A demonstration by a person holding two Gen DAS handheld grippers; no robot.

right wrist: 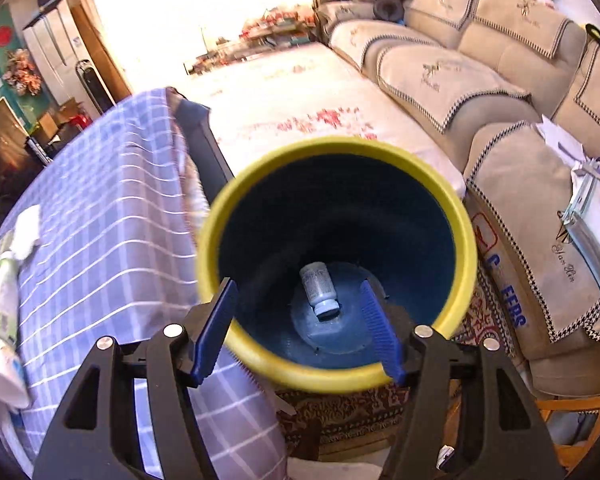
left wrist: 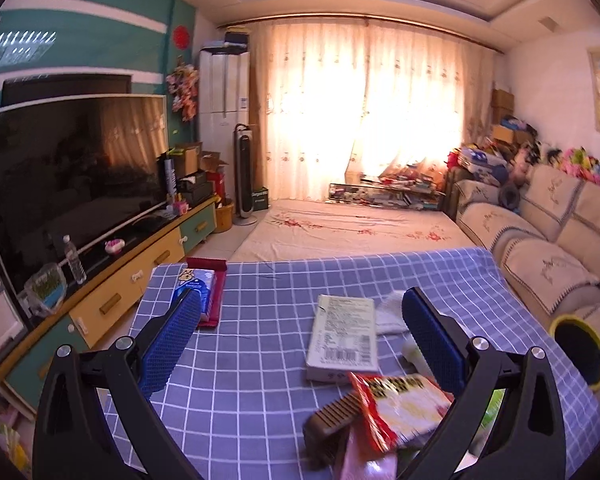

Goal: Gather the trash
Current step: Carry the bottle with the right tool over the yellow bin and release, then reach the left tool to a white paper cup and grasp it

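Observation:
My left gripper is open and empty above the table with the blue checked cloth. Between and below its fingers lie a pale green flat packet, a red snack wrapper, a brown comb-like piece, a pink wrapper and a white crumpled tissue. My right gripper is open and empty over the mouth of a bin with a yellow rim and dark blue inside. A small white bottle lies on the bin's bottom. The bin's rim also shows in the left wrist view.
A blue tissue pack on a red tray sits at the table's far left corner. A green-white tube and a tissue lie on the cloth in the right wrist view. A beige sofa stands to the right, a TV cabinet to the left.

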